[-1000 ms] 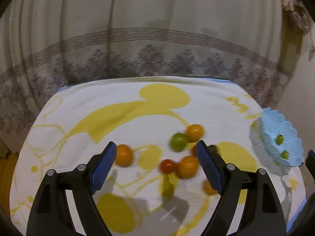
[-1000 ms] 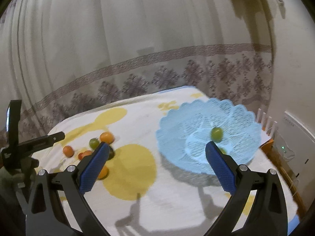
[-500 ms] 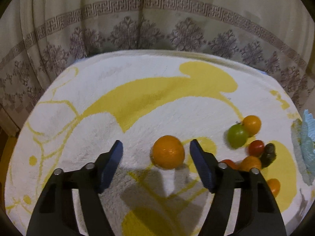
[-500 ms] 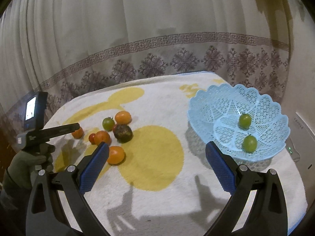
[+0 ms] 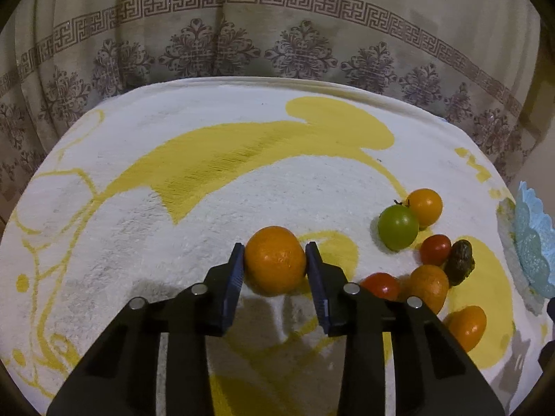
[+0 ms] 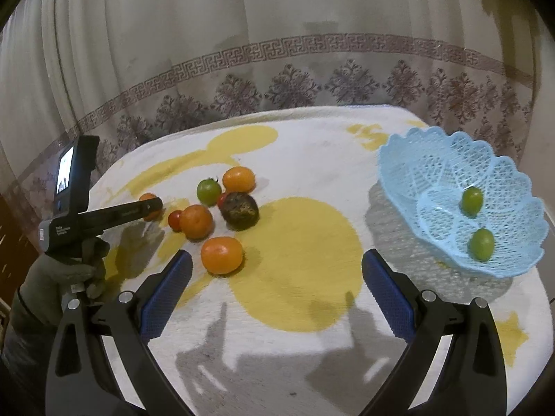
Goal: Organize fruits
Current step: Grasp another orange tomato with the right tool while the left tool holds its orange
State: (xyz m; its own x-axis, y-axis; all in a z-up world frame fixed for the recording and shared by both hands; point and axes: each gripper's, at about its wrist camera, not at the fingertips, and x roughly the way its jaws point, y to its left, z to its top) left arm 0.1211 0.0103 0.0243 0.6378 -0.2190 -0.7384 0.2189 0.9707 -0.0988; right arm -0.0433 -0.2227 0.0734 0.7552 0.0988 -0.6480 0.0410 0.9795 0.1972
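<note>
My left gripper (image 5: 274, 260) is shut on an orange (image 5: 275, 260) that rests on the white and yellow cloth; it also shows in the right wrist view (image 6: 150, 204), partly hidden by the left gripper's finger. To its right lies a cluster: a green tomato (image 5: 397, 227), oranges (image 5: 424, 207), red tomatoes (image 5: 435, 249) and a dark fruit (image 5: 460, 262). My right gripper (image 6: 275, 296) is open and empty above the cloth, near an orange (image 6: 222, 254). A light blue lace basket (image 6: 430, 159) at the right holds two green fruits (image 6: 471, 201).
The table (image 6: 312, 138) is covered by a white cloth with yellow patches. A patterned curtain (image 5: 242, 45) hangs behind its far edge. The basket's rim (image 5: 530, 239) shows at the right edge of the left wrist view.
My left gripper moved left to the lone orange and closed on it. My right gripper swung left, away from the basket, and stayed open.
</note>
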